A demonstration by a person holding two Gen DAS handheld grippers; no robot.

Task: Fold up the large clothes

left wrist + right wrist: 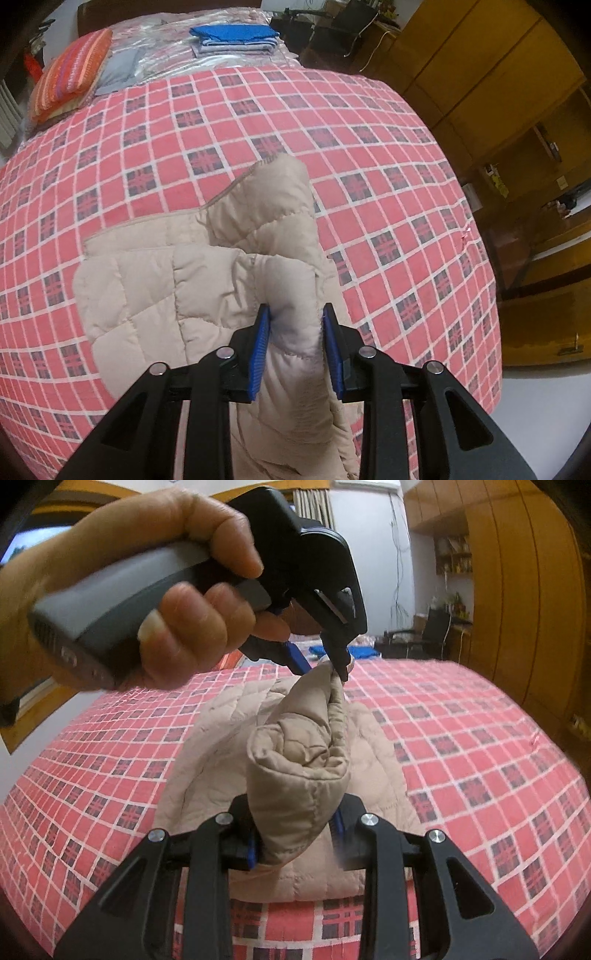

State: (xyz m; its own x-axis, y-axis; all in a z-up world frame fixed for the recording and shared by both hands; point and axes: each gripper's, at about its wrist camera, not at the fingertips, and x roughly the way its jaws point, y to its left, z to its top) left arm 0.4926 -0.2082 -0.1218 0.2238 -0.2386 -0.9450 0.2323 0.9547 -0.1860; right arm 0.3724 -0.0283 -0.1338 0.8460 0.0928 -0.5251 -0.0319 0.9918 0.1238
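The right gripper (295, 834) has its jaws clamped on a bunched fold of the beige quilted jacket (295, 760), and the left gripper (293, 350) pinches another edge of it, apparently lifting one stretch of fabric between them to carry it over as a fold. The rest of the jacket lies on the bed (388, 155), on its red checked cover. Farther back sit a striped pillow (70, 74) and a stack of folded clothes (234, 38). No containers show.

Red checked bedspread (258, 110), wooden wardrobe (480, 66), striped pillow (70, 74)
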